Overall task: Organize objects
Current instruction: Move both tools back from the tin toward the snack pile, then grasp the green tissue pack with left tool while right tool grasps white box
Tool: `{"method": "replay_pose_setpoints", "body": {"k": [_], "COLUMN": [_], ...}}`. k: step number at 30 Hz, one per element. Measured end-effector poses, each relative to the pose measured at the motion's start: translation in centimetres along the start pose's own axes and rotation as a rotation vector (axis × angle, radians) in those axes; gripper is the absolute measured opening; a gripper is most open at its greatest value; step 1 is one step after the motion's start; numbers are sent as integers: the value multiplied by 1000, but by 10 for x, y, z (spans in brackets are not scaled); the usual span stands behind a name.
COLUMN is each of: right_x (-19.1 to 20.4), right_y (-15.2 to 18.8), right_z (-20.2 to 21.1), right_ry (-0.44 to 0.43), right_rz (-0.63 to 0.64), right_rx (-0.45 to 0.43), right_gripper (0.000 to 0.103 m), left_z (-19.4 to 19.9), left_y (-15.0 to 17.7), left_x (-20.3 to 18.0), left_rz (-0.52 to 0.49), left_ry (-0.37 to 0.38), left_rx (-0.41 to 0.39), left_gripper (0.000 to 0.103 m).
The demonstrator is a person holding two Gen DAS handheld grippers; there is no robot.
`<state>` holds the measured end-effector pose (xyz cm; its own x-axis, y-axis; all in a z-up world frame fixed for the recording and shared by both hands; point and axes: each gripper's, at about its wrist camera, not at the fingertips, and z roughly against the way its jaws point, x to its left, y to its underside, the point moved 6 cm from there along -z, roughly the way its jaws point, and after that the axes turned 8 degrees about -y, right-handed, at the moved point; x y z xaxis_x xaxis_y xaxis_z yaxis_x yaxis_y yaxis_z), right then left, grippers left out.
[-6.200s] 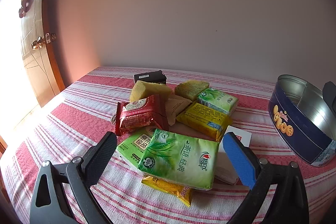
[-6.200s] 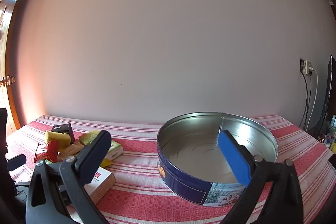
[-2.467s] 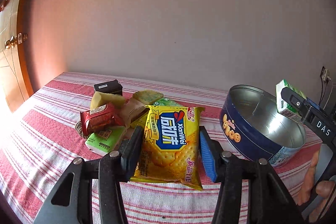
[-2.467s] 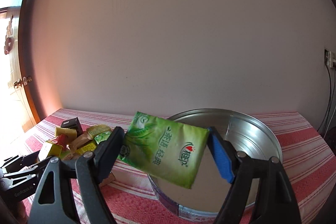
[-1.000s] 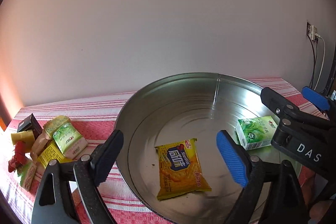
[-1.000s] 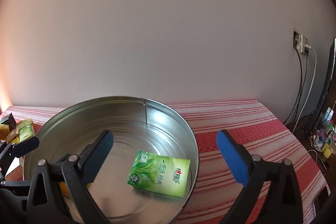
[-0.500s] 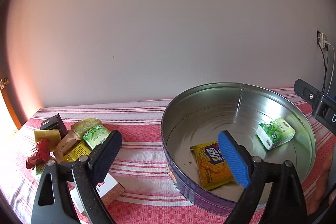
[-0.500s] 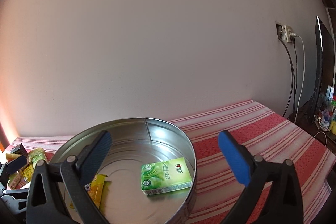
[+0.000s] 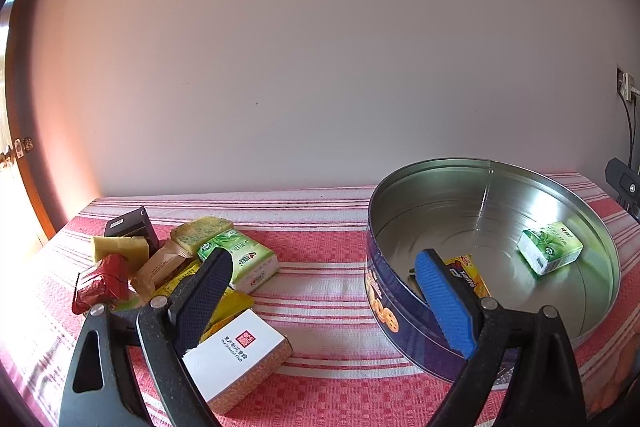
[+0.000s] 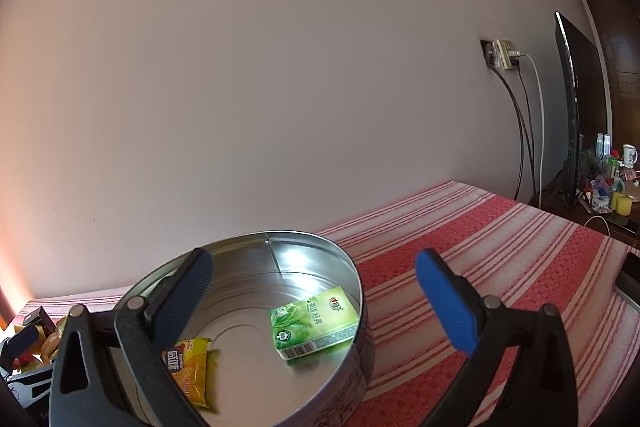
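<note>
A round blue biscuit tin (image 9: 400, 311) stands on the striped cloth at the right. In it lie a green tissue pack (image 9: 550, 253) and a yellow cracker packet (image 9: 472, 277); both also show in the right wrist view, the green tissue pack (image 10: 314, 323) and the yellow cracker packet (image 10: 188, 367). My left gripper (image 9: 324, 291) is open and empty, above the cloth between the tin and a pile of snacks (image 9: 160, 263). A white box (image 9: 236, 359) lies just under it. My right gripper (image 10: 312, 291) is open and empty above the tin (image 10: 360, 311).
The pile holds a second green tissue pack (image 9: 240, 257), a red packet (image 9: 100, 285), yellow sponge cakes (image 9: 120, 251) and a black box (image 9: 132, 225). A wall stands behind the table. Cables (image 10: 524, 131) and a monitor (image 10: 572, 107) are at the far right.
Both grippers let their packs go into the tin about a second ago. My left gripper has since swung left toward the pile. My right gripper has drawn back and turned right.
</note>
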<state>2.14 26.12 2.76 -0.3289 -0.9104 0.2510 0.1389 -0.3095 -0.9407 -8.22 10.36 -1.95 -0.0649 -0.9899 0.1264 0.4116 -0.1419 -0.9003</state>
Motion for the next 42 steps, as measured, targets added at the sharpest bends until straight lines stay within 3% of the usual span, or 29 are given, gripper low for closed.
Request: {"method": "replay_pose_setpoints", "body": {"k": [8,21,34,42], "right_x": [18,94,194,254], "right_y": [8,38,86,131], "right_z": [11,22,22,0], "right_ry": [11,-122,-329,-424], "right_rz": [44,152,289,453], "right_rx": [-16,36,201,423], "right_gripper": [103,103,103,103], "left_z": [0,-19,-37,-45], "left_y": [5,21,54,69], "left_x": [24,99,193,219], "left_rz": [0,76,234,292], "left_ry": [-18,-83,-123,-100], "left_rx": [1,75,259,338], "left_gripper": [94,94,94,94]}}
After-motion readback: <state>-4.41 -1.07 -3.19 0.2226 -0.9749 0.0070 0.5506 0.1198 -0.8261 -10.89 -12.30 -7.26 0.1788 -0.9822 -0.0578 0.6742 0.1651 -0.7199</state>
